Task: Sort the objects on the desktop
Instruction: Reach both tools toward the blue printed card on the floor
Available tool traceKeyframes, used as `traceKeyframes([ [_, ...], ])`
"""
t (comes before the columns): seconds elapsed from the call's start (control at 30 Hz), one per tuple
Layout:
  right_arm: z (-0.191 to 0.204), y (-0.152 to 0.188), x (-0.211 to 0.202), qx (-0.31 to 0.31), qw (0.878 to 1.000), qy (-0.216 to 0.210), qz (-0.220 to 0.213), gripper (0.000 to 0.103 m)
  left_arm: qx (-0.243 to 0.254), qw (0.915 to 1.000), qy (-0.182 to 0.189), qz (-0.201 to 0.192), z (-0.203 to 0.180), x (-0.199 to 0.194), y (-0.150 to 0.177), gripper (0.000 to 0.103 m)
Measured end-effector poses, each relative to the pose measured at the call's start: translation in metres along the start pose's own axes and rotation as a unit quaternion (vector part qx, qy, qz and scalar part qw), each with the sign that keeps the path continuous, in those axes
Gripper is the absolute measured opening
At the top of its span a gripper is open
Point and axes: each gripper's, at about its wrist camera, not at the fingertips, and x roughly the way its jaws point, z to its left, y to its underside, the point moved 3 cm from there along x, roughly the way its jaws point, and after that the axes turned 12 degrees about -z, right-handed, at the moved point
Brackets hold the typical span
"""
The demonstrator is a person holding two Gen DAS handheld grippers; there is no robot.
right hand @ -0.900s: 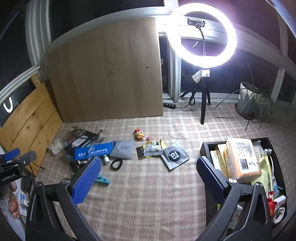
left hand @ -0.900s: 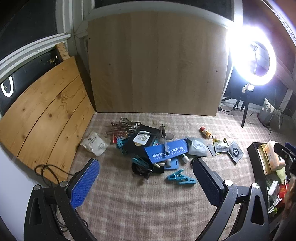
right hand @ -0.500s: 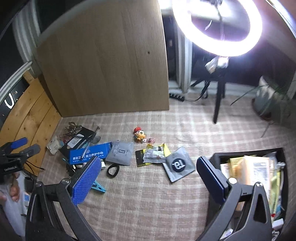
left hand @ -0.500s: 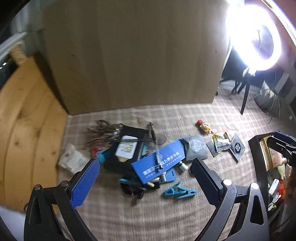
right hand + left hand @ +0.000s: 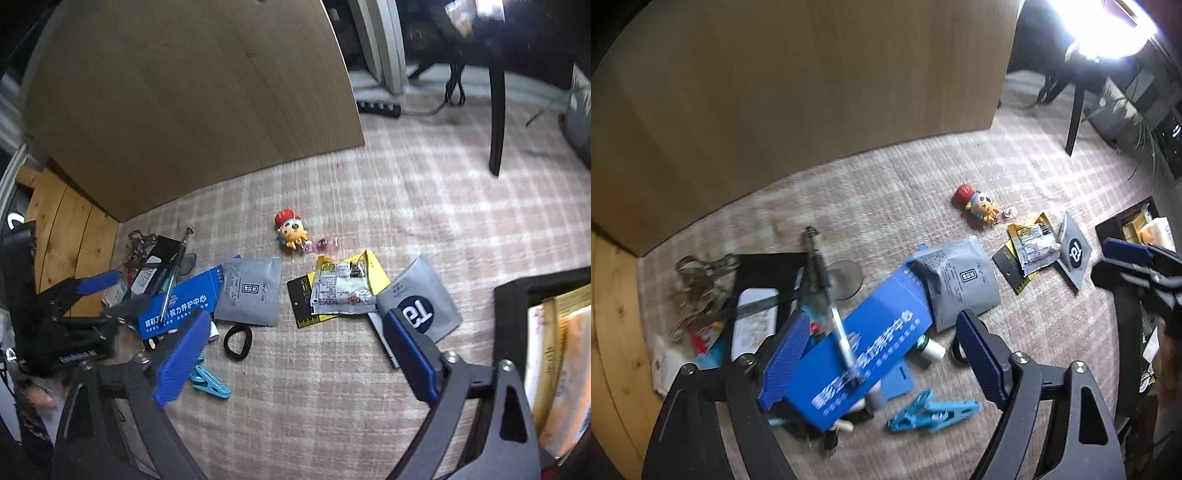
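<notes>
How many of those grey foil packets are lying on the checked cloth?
2: one grey packet overlapping the blue card, another with a dark round logo nearer the black bin. The pile may hide more.

Both black two-finger grippers with blue pads, left gripper [image 5: 882, 358] and right gripper [image 5: 295, 354], point steeply downward, jaws spread wide and empty.

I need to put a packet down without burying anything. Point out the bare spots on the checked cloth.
Free: the cloth behind the toy figure up to the wooden board, and the near stretch between the black ring and the black bin. Crowded: the left heap around the blue card and the packets mid-cloth.
</notes>
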Motion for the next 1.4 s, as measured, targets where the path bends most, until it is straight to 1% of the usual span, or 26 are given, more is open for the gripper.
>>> traceKeyframes([
  [0.1,0.000,0.004,0.005,0.010,1.000,-0.009,0.011,0.084,-0.006,0.9998,0.002,0.021,0.004,0.020,-0.005,0.069],
  [0.13,0.001,0.006,0.007,0.015,1.000,-0.012,0.014,0.083,-0.011,0.9995,0.002,0.029,0.007,0.025,-0.005,0.063],
  [0.17,0.001,0.008,0.008,0.019,1.000,-0.016,0.017,0.079,-0.017,0.9992,0.004,0.037,0.010,0.030,-0.005,0.060],
  [0.2,0.002,0.010,0.009,0.024,0.999,-0.021,0.020,0.076,-0.021,0.9988,0.007,0.043,0.013,0.033,-0.004,0.058],
  [0.23,0.004,0.012,0.011,0.028,0.999,-0.027,0.026,0.068,-0.027,0.9984,0.010,0.049,0.016,0.036,-0.003,0.055],
  [0.27,0.007,0.016,0.013,0.032,0.998,-0.035,0.033,0.063,-0.030,0.9980,0.013,0.054,0.018,0.038,-0.002,0.053],
  [0.33,0.010,0.021,0.018,0.037,0.998,-0.043,0.038,0.063,-0.036,0.9973,0.022,0.060,0.021,0.039,0.001,0.051],
  [0.4,0.014,0.026,0.024,0.037,0.997,-0.047,0.042,0.063,-0.038,0.9973,0.027,0.057,0.023,0.037,0.002,0.051],
  [0.5,0.020,0.031,0.031,0.041,0.997,-0.054,0.046,0.061,-0.058,0.9955,0.048,0.056,0.025,0.028,0.000,0.050],
  [0.53,0.022,0.031,0.033,0.042,0.996,-0.055,0.046,0.060,-0.055,0.9954,0.061,0.049,0.021,0.022,-0.004,0.050],
  [0.6,0.024,0.032,0.037,0.045,0.996,-0.057,0.047,0.053,-0.042,0.9956,0.071,0.044,0.015,0.015,-0.008,0.050],
  [0.63,0.024,0.032,0.037,0.047,0.996,-0.058,0.046,0.051,-0.040,0.9956,0.070,0.046,0.014,0.014,-0.009,0.050],
  [0.73,0.025,0.032,0.036,0.055,0.995,-0.063,0.047,0.051,-0.037,0.9950,0.068,0.063,0.016,0.020,-0.009,0.049],
  [0.83,0.029,0.034,0.033,0.052,0.995,-0.066,0.047,0.051,-0.045,0.9934,0.067,0.082,0.023,0.025,-0.004,0.049],
  [1.03,0.034,0.038,0.030,0.053,0.995,-0.074,0.048,0.051,-0.057,0.9925,0.047,0.097,0.046,0.026,0.002,0.049],
  [1.1,0.036,0.040,0.030,0.054,0.994,-0.078,0.050,0.051,-0.064,0.9917,0.049,0.100,0.054,0.023,0.005,0.049],
  [1.2,0.044,0.045,0.033,0.051,0.994,-0.082,0.053,0.051,-0.069,0.9902,0.073,0.097,0.063,0.010,0.016,0.049],
  [1.3,0.050,0.049,0.039,0.052,0.993,-0.086,0.059,0.051,-0.078,0.9886,0.090,0.092,0.070,-0.001,0.033,0.049],
  [1.4,0.053,0.053,0.049,0.061,0.992,-0.088,0.067,0.051,-0.095,0.9850,0.113,0.089,0.077,-0.015,0.050,0.049],
])
